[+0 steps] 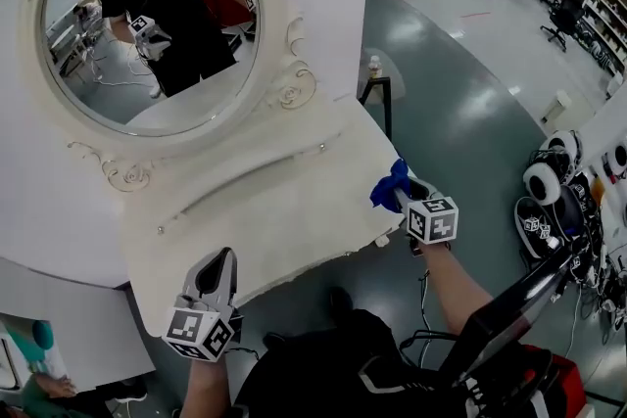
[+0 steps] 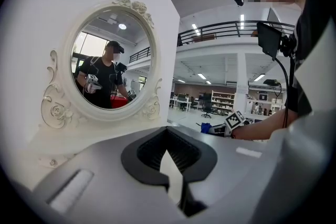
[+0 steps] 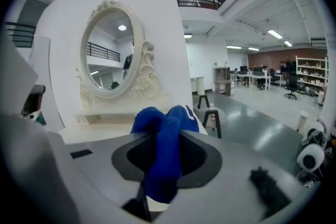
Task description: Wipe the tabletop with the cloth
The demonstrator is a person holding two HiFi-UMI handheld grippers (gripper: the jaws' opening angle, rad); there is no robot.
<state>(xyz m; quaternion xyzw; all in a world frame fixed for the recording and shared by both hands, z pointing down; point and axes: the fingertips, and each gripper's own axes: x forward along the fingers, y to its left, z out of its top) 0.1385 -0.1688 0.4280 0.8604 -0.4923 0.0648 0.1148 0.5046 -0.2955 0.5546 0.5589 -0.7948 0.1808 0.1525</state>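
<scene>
The blue cloth (image 1: pixel 389 185) is bunched between the jaws of my right gripper (image 1: pixel 404 201), which is shut on it at the right edge of the cream tabletop (image 1: pixel 265 210). In the right gripper view the cloth (image 3: pixel 164 155) fills the gap of the right gripper (image 3: pixel 165 134) and spills over its tips. My left gripper (image 1: pixel 219 261) hovers at the table's front left edge. Its jaws meet at the tip with nothing in them, as the left gripper view shows (image 2: pixel 168 149). The cloth (image 2: pixel 206 127) also shows small and far off in that view.
An oval mirror (image 1: pixel 147 24) in an ornate white frame stands at the back of the table against a white panel. A black stool (image 1: pixel 377 93) stands on the floor right of the table. Headsets and gear (image 1: pixel 549 181) lie on the floor farther right.
</scene>
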